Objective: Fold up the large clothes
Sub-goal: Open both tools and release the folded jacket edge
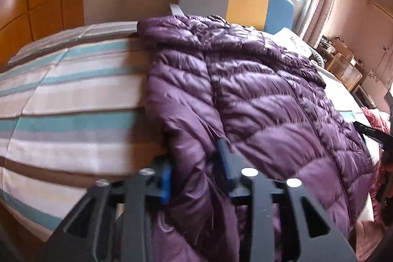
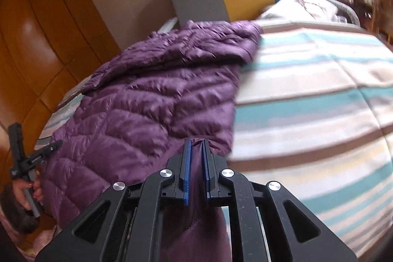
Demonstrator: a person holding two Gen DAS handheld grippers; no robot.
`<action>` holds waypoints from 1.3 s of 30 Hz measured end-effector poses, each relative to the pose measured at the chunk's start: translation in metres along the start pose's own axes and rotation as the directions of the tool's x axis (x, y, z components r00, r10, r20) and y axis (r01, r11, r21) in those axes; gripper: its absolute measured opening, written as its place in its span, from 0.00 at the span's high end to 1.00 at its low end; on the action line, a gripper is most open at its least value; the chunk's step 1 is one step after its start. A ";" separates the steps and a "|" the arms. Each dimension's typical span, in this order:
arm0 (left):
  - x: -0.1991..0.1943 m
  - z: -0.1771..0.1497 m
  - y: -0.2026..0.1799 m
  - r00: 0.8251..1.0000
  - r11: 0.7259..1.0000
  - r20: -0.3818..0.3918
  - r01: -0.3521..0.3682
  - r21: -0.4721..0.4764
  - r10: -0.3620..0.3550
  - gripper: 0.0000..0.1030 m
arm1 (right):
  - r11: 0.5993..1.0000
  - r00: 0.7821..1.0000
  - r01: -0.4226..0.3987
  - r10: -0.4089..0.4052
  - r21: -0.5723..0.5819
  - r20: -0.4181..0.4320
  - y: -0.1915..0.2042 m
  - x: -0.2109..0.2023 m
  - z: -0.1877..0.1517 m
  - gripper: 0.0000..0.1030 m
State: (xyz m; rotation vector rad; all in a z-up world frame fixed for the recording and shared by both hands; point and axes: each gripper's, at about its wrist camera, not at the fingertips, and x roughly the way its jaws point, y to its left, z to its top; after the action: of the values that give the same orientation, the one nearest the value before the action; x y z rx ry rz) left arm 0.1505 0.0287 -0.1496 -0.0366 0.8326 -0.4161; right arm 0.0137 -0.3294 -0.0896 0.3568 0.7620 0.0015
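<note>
A quilted purple down jacket [image 1: 258, 90], spread over the striped bed [image 1: 73, 95], is pinched at its near hem by each black hand-held gripper, left [image 1: 196, 171] and right [image 2: 196, 163], seemingly so a fold can be started.

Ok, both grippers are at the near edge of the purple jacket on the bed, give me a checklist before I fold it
1. Right gripper shut on the jacket hem: ok, fabric is pinched between its pads.
2. Left gripper firm on the jacket: cannot tell; a thick fold sits between its fingers, but the picture is blurred.
3. Jacket flat on the bed: ok, though the top looks rumpled.
4. Sleeves tucked in: cannot tell.
5. Room on the bed beside the jacket: ok, striped cover lies bare on both sides.
6. Pillow clear of the jacket: ok, it lies beyond the jacket's top.
</note>
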 end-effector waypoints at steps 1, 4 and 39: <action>-0.002 -0.004 0.003 1.000 1.000 -0.005 0.013 0.000 -0.013 0.53 | 1.000 1.000 0.000 0.000 0.000 -0.008 -0.005 -0.001 0.000 0.92; -0.008 -0.016 0.005 0.998 0.998 -0.026 0.059 0.020 -0.058 0.50 | 1.000 0.998 -0.018 0.019 0.018 -0.057 -0.016 -0.012 -0.015 0.92; -0.025 -0.025 0.008 0.985 0.985 -0.065 0.161 0.060 -0.157 0.41 | 0.994 0.980 -0.104 0.106 0.019 -0.170 -0.018 -0.028 -0.048 0.55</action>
State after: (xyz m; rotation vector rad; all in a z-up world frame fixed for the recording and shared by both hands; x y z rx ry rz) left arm 0.1201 0.0488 -0.1508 -0.0302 0.8783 -0.5970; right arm -0.0417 -0.3348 -0.1083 0.4092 0.9126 0.1291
